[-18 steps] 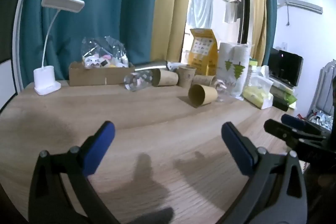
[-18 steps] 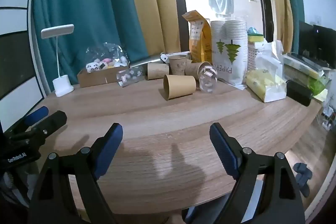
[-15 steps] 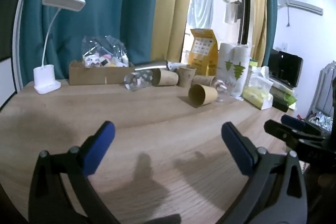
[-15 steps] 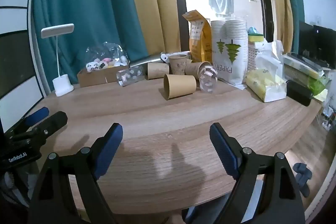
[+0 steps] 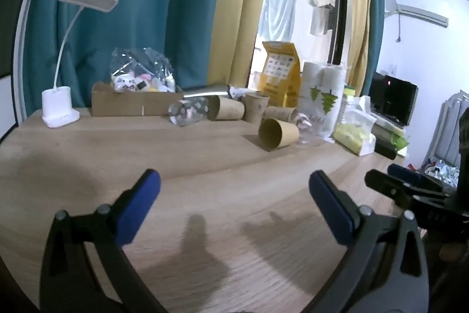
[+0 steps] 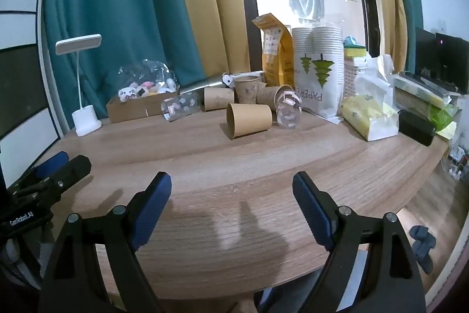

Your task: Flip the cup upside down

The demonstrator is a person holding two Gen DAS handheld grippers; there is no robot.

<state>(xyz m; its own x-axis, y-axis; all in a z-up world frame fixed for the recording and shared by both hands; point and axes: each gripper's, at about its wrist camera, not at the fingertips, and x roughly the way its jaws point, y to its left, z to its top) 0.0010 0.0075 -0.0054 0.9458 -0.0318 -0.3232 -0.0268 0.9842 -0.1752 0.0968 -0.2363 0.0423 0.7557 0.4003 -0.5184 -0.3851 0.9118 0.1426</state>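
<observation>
Both your grippers, left gripper (image 5: 234, 188) and right gripper (image 6: 231, 189), gape wide, empty, short of the brown cup (image 6: 248, 119). Only your right view shows the clear cup (image 6: 288, 110) plainly, touching its right.

The counter (image 6: 293, 166) is matt wood-grain laminate. The brown cup (image 6: 249, 119) lying on its side is plain matt paper; the tumbler (image 6: 288, 109) just beside it is clear glossy plastic. Each tool has black matt plastic arms and blue textured pads (image 6: 152, 204). The desk lamp (image 5: 60, 104) is smooth white plastic.

"PAPER" on cup sleeve bag (image 6: 318, 90) (upside down); probably "GenRobot.AI" on left gripper (image 6: 20, 219).
</observation>
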